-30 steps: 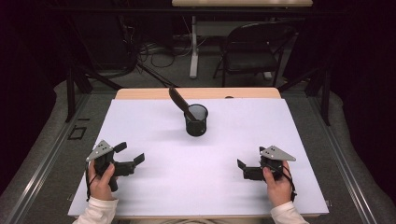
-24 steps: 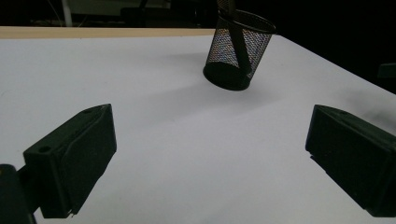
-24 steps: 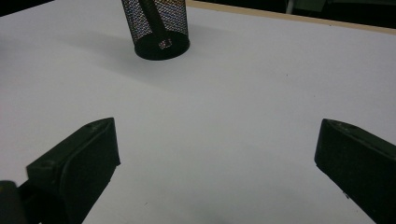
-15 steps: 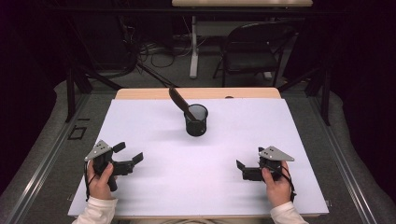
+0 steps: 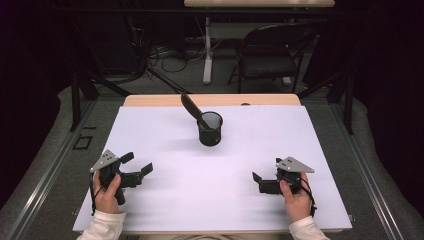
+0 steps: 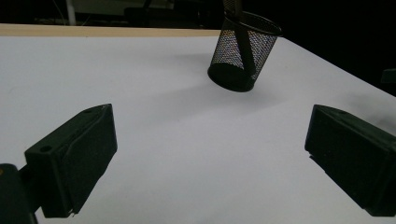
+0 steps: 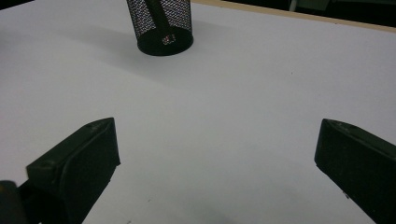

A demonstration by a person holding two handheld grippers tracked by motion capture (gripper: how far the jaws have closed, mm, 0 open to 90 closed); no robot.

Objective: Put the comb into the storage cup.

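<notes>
The left gripper (image 5: 134,167) has edged nearer the person, both grippers' jaws wide and empty, the right gripper (image 5: 260,182) idle, the mesh cup (image 5: 210,129) mid-tabletop untouched.

Two black handheld claws, left claw (image 5: 136,166) and right claw (image 5: 256,181), each topped by a grey three-cornered plate with small screw holes. Blocky matte-black jaws, a round hole near each tip. Thin black cable looping from each. White long sleeves (image 5: 104,226) with ribbed cuffs at both wrists.
</notes>
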